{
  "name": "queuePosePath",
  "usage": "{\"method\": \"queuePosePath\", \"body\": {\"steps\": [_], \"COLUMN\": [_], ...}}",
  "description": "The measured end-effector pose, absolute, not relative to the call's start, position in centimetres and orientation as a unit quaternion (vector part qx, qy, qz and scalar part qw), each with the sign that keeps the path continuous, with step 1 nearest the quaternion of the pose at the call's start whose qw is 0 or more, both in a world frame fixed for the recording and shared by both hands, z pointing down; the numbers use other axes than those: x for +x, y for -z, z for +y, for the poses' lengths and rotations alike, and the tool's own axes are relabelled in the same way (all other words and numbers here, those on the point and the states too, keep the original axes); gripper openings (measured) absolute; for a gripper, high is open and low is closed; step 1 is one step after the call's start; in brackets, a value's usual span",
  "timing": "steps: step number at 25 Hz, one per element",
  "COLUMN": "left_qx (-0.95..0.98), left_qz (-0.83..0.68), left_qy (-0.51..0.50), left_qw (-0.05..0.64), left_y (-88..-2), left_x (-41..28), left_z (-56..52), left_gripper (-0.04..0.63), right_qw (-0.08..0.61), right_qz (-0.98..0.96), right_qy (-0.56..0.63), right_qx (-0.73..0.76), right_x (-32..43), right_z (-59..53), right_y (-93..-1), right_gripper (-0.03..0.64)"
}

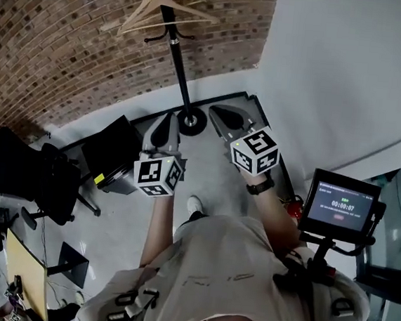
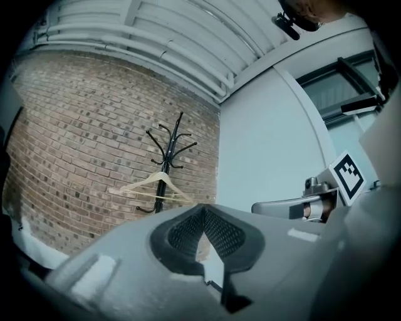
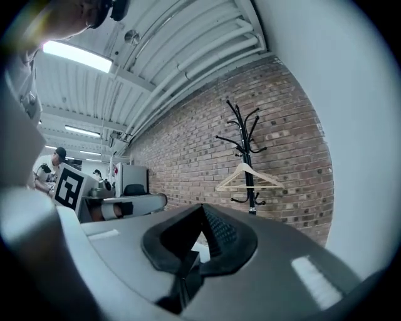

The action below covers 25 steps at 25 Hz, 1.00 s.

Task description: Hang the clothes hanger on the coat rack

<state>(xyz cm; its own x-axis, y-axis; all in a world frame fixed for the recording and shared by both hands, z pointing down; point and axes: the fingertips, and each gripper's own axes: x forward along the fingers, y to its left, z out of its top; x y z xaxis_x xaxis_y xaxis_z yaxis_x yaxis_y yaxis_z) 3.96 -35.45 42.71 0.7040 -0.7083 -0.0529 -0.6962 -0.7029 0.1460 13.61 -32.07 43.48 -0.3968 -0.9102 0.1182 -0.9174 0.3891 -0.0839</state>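
The black coat rack (image 1: 175, 44) stands against the brick wall, its round base (image 1: 191, 122) on the floor. A pale wooden hanger (image 1: 162, 8) hangs on one of its hooks, free of both grippers. In the left gripper view the hanger (image 2: 156, 186) and rack (image 2: 166, 153) lie ahead; the right gripper view also shows the hanger (image 3: 248, 176) on the rack (image 3: 246, 147). My left gripper (image 1: 169, 118) and right gripper (image 1: 218, 111) are held side by side, well short of the rack. Both point level toward it. The left gripper (image 2: 203, 213) and right gripper (image 3: 202, 214) are shut with nothing held.
A black office chair (image 1: 23, 171) and a dark case (image 1: 113, 153) stand at the left on the floor. A screen on a stand (image 1: 342, 202) is close at my right. A white wall (image 1: 350, 72) runs along the right of the rack. People stand far back (image 3: 47, 169).
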Motion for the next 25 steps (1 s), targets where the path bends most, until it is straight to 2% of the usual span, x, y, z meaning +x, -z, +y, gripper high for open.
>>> {"method": "queuePosePath", "body": {"steps": [5,11,16,25], "left_qx": [0.917,0.918,0.918,0.925], "left_qz": [-0.393,-0.39,-0.392,-0.378], "left_qy": [0.037,0.002,0.006,0.03], "left_qw": [0.056,0.075,0.062,0.026], "left_y": [-42.6,-45.9,-43.8,-39.6], "left_x": [7.0,8.9,8.4,6.9], "left_z": [-26.7,-19.5,-19.7,-13.4], "left_gripper": [0.0,0.0,0.0,0.0], "right_qw": [0.029,0.039,0.039,0.016], "right_qz": [-0.842,-0.839,-0.842,-0.816], "right_qy": [-0.084,-0.151,-0.112,-0.046], "right_qx": [0.533,0.521,0.527,0.576], "right_x": [14.9,14.3,12.6,12.4], "right_z": [-22.5,-15.9,-16.2,-10.2], "right_y": [-43.6,-49.0,-46.6,-40.9], "right_gripper": [0.0,0.0,0.0,0.0]}}
